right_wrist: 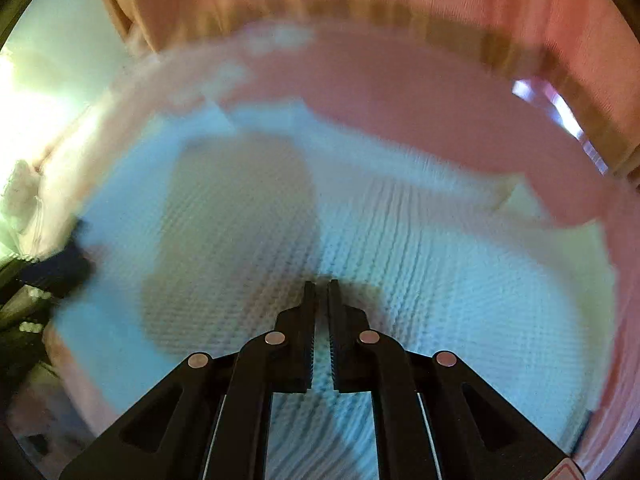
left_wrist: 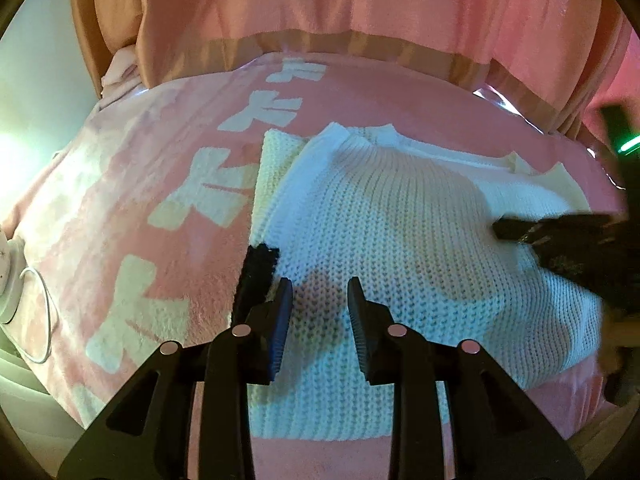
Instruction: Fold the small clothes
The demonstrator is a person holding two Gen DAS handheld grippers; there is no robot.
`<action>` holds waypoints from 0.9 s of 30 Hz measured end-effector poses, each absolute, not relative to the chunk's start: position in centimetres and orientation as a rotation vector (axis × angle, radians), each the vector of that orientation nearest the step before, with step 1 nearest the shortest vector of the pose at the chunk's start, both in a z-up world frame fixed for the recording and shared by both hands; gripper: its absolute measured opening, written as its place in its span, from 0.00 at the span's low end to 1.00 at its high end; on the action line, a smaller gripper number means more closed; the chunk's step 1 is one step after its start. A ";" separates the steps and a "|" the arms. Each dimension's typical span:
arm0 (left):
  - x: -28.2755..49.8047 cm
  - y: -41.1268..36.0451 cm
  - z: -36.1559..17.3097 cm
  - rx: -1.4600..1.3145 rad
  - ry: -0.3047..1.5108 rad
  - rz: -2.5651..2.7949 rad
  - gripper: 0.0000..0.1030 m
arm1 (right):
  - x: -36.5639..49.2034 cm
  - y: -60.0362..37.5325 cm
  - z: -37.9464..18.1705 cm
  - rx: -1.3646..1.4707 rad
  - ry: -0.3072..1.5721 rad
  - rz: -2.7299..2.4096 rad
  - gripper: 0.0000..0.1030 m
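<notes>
A white knitted sweater (left_wrist: 400,240) lies spread on a pink blanket with white characters (left_wrist: 160,200). My left gripper (left_wrist: 320,296) hovers over the sweater's near left part, jaws open, nothing between them. A black strip (left_wrist: 256,276) lies at the sweater's left edge beside the left finger. My right gripper (right_wrist: 322,288) is over the sweater (right_wrist: 400,260), jaws nearly closed with a thin gap, nothing visibly held; that view is motion-blurred. The right gripper also shows at the right of the left wrist view (left_wrist: 520,230).
A person in a pink top (left_wrist: 320,8) stands behind the blanket. A white device with a cable (left_wrist: 16,280) lies at the blanket's left edge. A green light (left_wrist: 628,144) glows at the far right.
</notes>
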State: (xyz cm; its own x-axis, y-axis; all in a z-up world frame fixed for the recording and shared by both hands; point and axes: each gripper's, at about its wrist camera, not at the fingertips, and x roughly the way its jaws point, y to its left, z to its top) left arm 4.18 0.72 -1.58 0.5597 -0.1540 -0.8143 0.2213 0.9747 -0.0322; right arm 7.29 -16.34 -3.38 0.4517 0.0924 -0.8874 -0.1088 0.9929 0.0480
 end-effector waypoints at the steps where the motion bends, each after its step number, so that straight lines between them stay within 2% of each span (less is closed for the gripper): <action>1: 4.3 0.9 -1.6 0.067 0.955 -0.228 0.27 | 7.5 -16.4 -3.3 -0.008 1.090 0.127 0.02; 5: 4.5 2.0 -1.3 0.021 0.958 -0.236 0.27 | 7.2 -16.9 0.2 0.052 1.024 0.147 0.03; 9: 4.7 2.5 -1.2 -0.020 0.972 -0.255 0.28 | 8.6 -17.5 0.0 0.040 1.047 0.115 0.03; 11: 4.8 2.3 -1.0 -0.016 0.966 -0.260 0.31 | 9.0 -18.8 0.3 0.060 1.041 0.079 0.09; 12: 4.8 2.3 -0.7 -0.017 0.958 -0.265 0.33 | 9.1 -19.8 0.9 0.068 1.035 0.066 0.17; 13: 4.9 2.3 -0.3 -0.017 0.946 -0.269 0.38 | 9.1 -20.9 1.7 0.069 1.022 0.050 0.31; 14: 5.1 2.3 0.1 -0.016 0.929 -0.267 0.42 | 8.9 -22.2 2.7 0.070 1.001 0.023 0.40; 15: 5.6 2.2 0.8 -0.007 0.900 -0.257 0.45 | 8.8 -23.7 3.6 0.067 0.977 -0.008 0.56; 16: 6.5 1.9 1.4 0.011 0.884 -0.253 0.51 | 8.7 -25.3 4.4 0.059 0.957 -0.045 0.62; 19: 9.7 1.4 2.3 -0.004 0.907 -0.278 0.51 | 8.5 -30.4 5.2 0.040 0.953 -0.169 0.68; 24: 15.3 -1.7 -0.3 0.046 1.013 -0.295 0.51 | 8.6 -34.3 1.0 0.090 1.080 -0.179 0.66; 25: 16.1 -2.3 -1.2 0.052 1.046 -0.297 0.45 | 8.6 -34.2 0.5 0.092 1.091 -0.163 0.60; 26: 16.4 -2.5 -1.8 0.049 1.071 -0.301 0.32 | 8.6 -33.9 -0.2 0.073 1.105 -0.149 0.53; 27: 17.0 -2.8 -2.7 0.041 1.109 -0.297 0.25 | 8.7 -33.8 -0.6 0.058 1.113 -0.149 0.32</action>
